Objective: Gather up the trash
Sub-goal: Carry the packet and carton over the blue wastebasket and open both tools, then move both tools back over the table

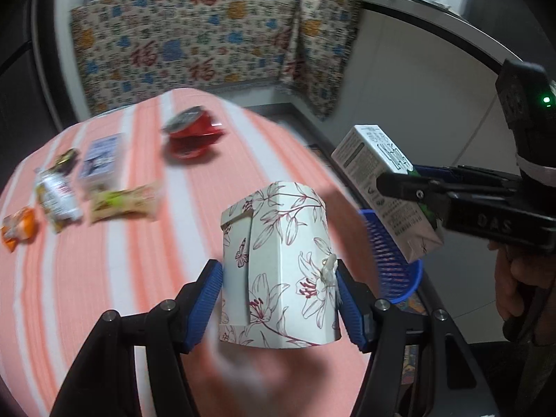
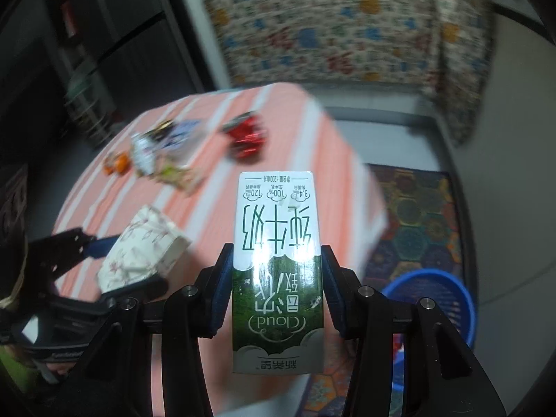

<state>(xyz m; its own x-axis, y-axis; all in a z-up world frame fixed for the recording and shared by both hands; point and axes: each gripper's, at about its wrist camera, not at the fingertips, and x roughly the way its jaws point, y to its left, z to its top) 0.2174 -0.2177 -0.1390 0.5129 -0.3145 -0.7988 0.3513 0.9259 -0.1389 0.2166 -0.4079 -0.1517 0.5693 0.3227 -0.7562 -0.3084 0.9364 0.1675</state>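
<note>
My left gripper [image 1: 279,292] is shut on a white box printed with red lilies [image 1: 278,264], lifted above the striped table [image 1: 114,278]. My right gripper [image 2: 276,288] is shut on a green and white milk carton [image 2: 276,271], held upside down in the air. From the left wrist view that carton [image 1: 385,187] hangs over the blue basket [image 1: 392,264] beside the table. The right wrist view has the floral box [image 2: 142,250] at lower left and the blue basket [image 2: 438,299] on the floor at lower right.
Loose wrappers [image 1: 59,198], a pale snack packet [image 1: 121,201], a small blue-labelled box [image 1: 100,160] and crumpled red packaging [image 1: 194,132] lie on the far part of the table. A patterned cloth [image 1: 208,41] covers furniture behind. A colourful mat [image 2: 420,215] lies by the basket.
</note>
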